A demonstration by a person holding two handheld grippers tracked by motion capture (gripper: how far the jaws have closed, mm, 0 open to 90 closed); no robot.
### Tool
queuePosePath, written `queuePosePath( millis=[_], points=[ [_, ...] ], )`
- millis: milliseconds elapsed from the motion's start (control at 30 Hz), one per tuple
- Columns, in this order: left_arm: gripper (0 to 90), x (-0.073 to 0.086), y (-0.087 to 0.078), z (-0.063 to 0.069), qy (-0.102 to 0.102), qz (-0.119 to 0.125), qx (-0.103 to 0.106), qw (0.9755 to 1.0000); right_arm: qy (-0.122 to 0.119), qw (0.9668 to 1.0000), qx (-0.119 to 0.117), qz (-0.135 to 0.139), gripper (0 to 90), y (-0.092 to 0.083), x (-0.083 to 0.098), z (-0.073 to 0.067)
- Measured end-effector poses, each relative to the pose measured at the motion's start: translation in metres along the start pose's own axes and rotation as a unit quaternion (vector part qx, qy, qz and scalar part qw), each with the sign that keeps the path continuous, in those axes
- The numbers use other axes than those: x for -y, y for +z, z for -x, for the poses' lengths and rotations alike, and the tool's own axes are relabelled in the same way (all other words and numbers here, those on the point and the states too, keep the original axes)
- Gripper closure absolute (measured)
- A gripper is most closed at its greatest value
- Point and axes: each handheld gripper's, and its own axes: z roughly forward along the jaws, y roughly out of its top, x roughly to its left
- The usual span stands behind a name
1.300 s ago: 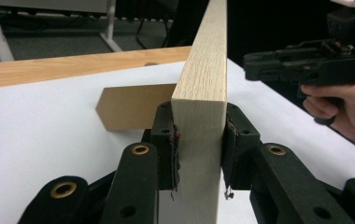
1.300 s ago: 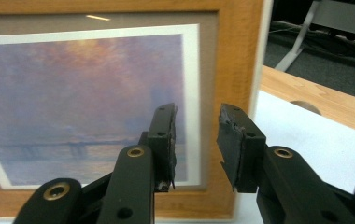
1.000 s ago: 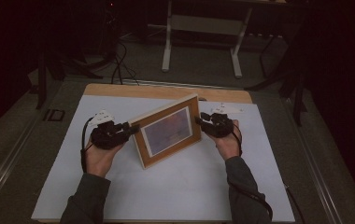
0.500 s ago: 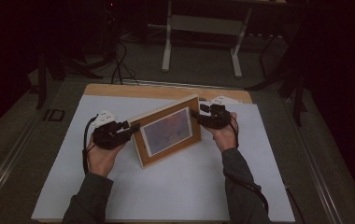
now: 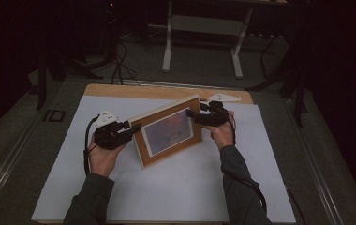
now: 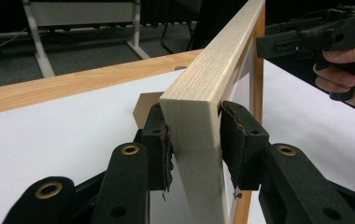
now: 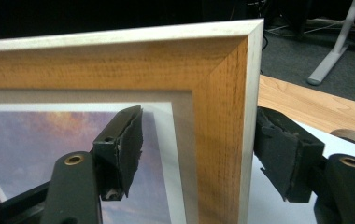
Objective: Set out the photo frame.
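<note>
A wooden picture frame (image 5: 169, 133) with a purple-orange print stands tilted on the white table cover. My left gripper (image 5: 133, 126) is shut on its left edge, and in the left gripper view both pads (image 6: 238, 144) press the pale wood (image 6: 199, 112). My right gripper (image 5: 192, 113) is at the frame's upper right corner. Its jaws have just been opening. In the right gripper view the frame's right edge (image 7: 217, 93) stands between the two pads (image 7: 126, 140) of the right gripper (image 7: 199, 144), with a gap on each side. The right gripper (image 6: 306, 37) also shows beyond the frame in the left gripper view.
The white cover (image 5: 166, 187) lies over a wooden table whose bare strip (image 5: 143, 91) runs along the far edge. Behind the table are a desk's white legs (image 5: 169, 42) and cables (image 5: 117, 70) on the dark floor. A brown stand flap (image 6: 143, 105) shows behind the frame.
The right hand has shifted a little toward the far side, up the frame's right edge, and its jaws stand wider. The left hand and the frame have kept still.
</note>
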Motion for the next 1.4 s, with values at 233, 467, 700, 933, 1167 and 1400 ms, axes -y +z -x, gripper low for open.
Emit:
queuePosePath(
  millis=[233, 467, 700, 933, 1167, 1400],
  points=[
    [65.7, 0.0, 0.002, -0.001, 0.005, 0.001, 0.003, 1.0, -0.005, 0.9999, -0.006, -0.011, 29.6, 0.004, -0.003, 0.001],
    [65.7, -0.001, 0.004, -0.001, 0.004, -0.001, 0.005, 1.0, 0.007, 0.9998, -0.009, -0.015, 35.6, 0.002, -0.003, 0.006],
    [64.9, -0.001, 0.009, -0.002, 0.006, 0.002, 0.01, 0.9999, 0.02, 0.9997, 0.003, -0.01, 43.3, -0.005, -0.001, 0.009],
    [63.0, -0.003, 0.016, -0.003, 0.008, 0.001, 0.011, 0.9999, 0.026, 0.9995, 0.015, -0.012, 50.6, -0.013, 0.002, 0.013],
    [60.7, -0.004, 0.025, -0.007, 0.005, 0.004, 0.024, 0.9997, 0.023, 0.9993, 0.024, -0.02, 56.6, -0.023, 0.006, 0.014],
    [58.2, -0.009, 0.034, -0.012, 0.009, -0.001, 0.048, 0.9988, 0.02, 0.9988, 0.04, -0.021, 59.8, -0.038, 0.013, 0.011]
  ],
)
